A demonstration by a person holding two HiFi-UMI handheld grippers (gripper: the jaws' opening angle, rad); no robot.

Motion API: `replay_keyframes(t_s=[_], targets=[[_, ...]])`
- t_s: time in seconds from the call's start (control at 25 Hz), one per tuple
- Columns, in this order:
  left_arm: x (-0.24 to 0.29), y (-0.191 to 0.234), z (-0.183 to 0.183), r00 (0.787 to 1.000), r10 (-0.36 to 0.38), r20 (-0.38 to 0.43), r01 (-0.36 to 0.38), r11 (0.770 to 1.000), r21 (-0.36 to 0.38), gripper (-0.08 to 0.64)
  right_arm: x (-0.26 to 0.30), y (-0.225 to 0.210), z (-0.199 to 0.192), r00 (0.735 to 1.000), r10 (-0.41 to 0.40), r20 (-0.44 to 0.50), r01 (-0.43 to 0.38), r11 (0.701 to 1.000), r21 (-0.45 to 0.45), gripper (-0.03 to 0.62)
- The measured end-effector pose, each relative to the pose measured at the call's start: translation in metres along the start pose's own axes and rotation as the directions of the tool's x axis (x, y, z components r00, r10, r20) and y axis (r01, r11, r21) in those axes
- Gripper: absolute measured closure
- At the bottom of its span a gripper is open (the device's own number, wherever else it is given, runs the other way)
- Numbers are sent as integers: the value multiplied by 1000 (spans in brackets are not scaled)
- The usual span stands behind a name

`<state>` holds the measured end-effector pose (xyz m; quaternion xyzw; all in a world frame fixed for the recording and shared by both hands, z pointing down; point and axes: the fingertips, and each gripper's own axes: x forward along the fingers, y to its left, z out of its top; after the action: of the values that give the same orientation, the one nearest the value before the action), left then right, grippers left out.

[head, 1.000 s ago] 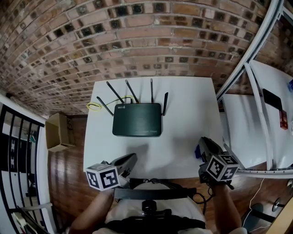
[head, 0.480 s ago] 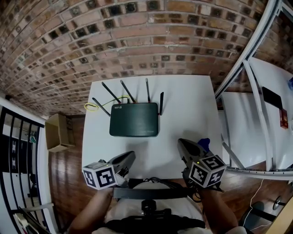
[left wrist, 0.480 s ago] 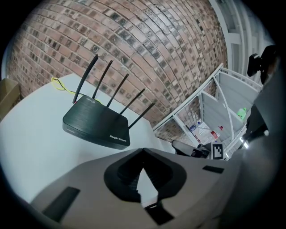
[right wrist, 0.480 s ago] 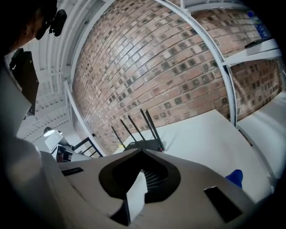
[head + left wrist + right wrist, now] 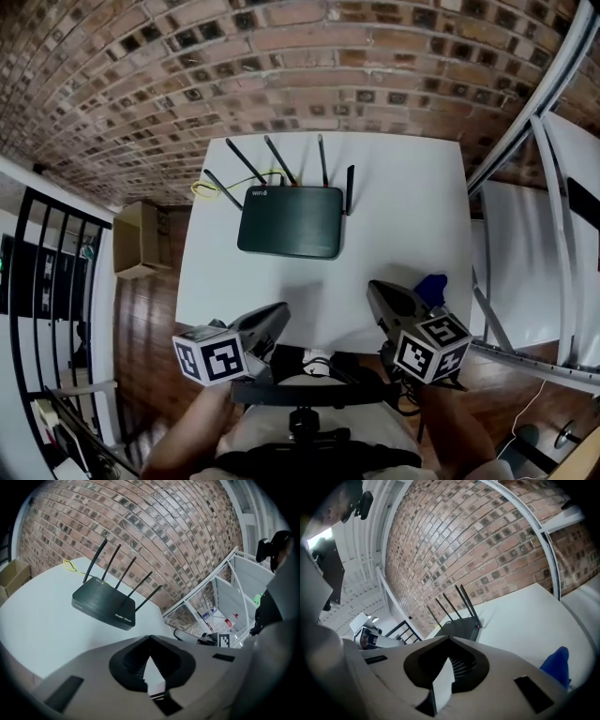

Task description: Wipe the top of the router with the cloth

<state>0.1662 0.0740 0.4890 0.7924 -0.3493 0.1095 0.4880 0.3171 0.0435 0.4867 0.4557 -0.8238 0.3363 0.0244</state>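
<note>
White table (image 5: pixel 403 216) against a brick wall (image 5: pixel 281 56). Head view: router (image 5: pixel 291 222) at the back, blue cloth (image 5: pixel 432 288) front-right of the router, just beside right gripper (image 5: pixel 375 291). Cardboard box (image 5: pixel 141 239) on floor left of router, contents unreadable. Left gripper view: left gripper (image 5: pixel 149 641) jaws together, empty. Right gripper view: jaws together, empty, cloth off to the right.

Grey left gripper (image 5: pixel 279 311), right gripper (image 5: pixel 376 290) — black-and-white marker cubes (image 5: pixel 216 357)
</note>
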Motion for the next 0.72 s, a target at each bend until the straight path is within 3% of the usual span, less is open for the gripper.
replay_keyframes(t_s=[0.4,0.72], targets=[[-43,6,-12,999,-23,24,23,1000,21,535,-2,39,-15,1000,-16,-17,15,1000,-26,591],[-108,49,-32,998,-64,19,64,998,-20,535,10,114,-55,997,-67,-25,66,997,-48,591]])
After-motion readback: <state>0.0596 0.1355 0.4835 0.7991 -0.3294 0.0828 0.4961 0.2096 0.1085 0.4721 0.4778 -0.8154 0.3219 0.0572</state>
